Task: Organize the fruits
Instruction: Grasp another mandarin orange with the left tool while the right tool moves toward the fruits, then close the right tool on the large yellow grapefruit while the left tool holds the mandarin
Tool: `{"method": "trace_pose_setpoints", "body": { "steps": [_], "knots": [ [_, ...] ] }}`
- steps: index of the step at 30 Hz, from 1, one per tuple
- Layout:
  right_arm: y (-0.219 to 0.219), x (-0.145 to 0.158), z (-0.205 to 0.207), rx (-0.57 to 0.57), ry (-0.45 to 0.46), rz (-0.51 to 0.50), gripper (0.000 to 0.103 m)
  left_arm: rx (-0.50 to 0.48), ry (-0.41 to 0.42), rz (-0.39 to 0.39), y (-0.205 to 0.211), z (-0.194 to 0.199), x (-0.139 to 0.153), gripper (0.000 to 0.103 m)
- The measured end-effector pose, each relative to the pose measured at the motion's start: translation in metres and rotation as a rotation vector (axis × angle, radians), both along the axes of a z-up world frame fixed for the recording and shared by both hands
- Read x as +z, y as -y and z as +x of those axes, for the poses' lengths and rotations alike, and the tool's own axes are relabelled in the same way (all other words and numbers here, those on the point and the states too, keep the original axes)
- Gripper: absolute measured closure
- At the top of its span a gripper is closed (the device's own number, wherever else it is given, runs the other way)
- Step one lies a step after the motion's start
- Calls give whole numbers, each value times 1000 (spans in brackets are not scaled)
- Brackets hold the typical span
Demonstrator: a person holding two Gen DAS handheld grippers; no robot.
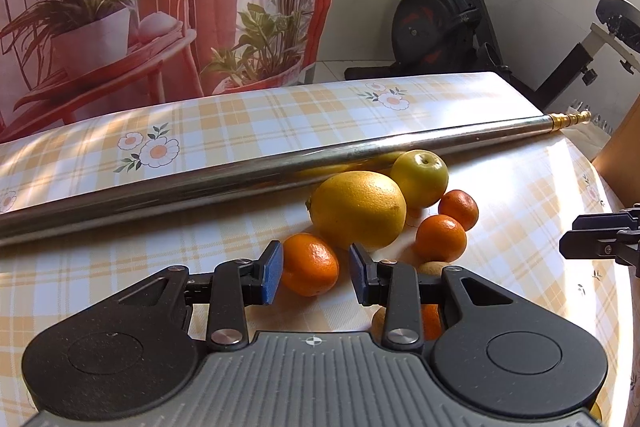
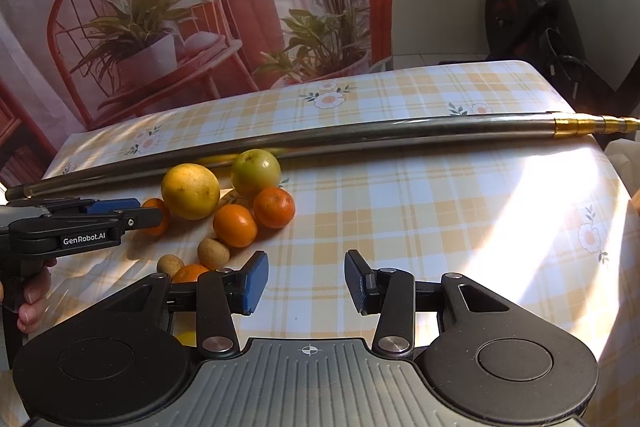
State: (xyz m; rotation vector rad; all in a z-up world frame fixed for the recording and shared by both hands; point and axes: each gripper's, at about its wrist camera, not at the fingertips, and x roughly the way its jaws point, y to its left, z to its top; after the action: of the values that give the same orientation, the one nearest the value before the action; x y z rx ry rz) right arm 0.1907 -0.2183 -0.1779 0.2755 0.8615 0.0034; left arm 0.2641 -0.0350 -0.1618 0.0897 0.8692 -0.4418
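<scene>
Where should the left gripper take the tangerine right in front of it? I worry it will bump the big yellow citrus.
Across the tangerine at its widest middle, coming straight in from the near side. The left gripper is open and already lined up, and the yellow citrus sits right behind, so stop short.

Strong daylight is coming in from the right, blowing out a patch of the desk (image 2: 540, 195) into white glare, throwing soft shadows left of the fruit, while fisheye distortion is bending the metal pole (image 2: 320, 143) and darkening both views' corners.
</scene>
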Motion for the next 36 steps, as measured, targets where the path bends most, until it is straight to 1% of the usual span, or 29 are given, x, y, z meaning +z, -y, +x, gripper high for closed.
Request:
{"method": "trace_pose_setpoints", "body": {
  "steps": [4,7,10,13,17,19,23,25,29,36],
  "knots": [
    [-1,0,3,6,1,3,64,21,0,2,0,4,-3,64],
    [-3,0,5,10,0,4,63,28,-33,1,-1,9,-9,64],
    [-2,0,6,11,0,5,63,26,-40,12,0,10,-13,65],
    [-2,1,7,13,1,0,64,17,-41,25,0,8,-13,66],
    [-3,2,7,21,7,-5,63,17,-47,11,-5,0,-9,66],
    [-4,4,7,22,10,-10,63,27,-39,8,-9,-5,-4,66],
    [-5,8,7,26,23,-18,63,42,-16,-36,-19,-16,11,66],
    [-7,11,7,33,29,-23,63,50,8,-49,-24,-24,22,66],
    [-10,17,7,45,48,-28,63,46,79,-36,-31,-40,43,66],
    [-14,29,13,63,78,-38,63,81,135,-37,-48,-56,67,66]
  ]
}}
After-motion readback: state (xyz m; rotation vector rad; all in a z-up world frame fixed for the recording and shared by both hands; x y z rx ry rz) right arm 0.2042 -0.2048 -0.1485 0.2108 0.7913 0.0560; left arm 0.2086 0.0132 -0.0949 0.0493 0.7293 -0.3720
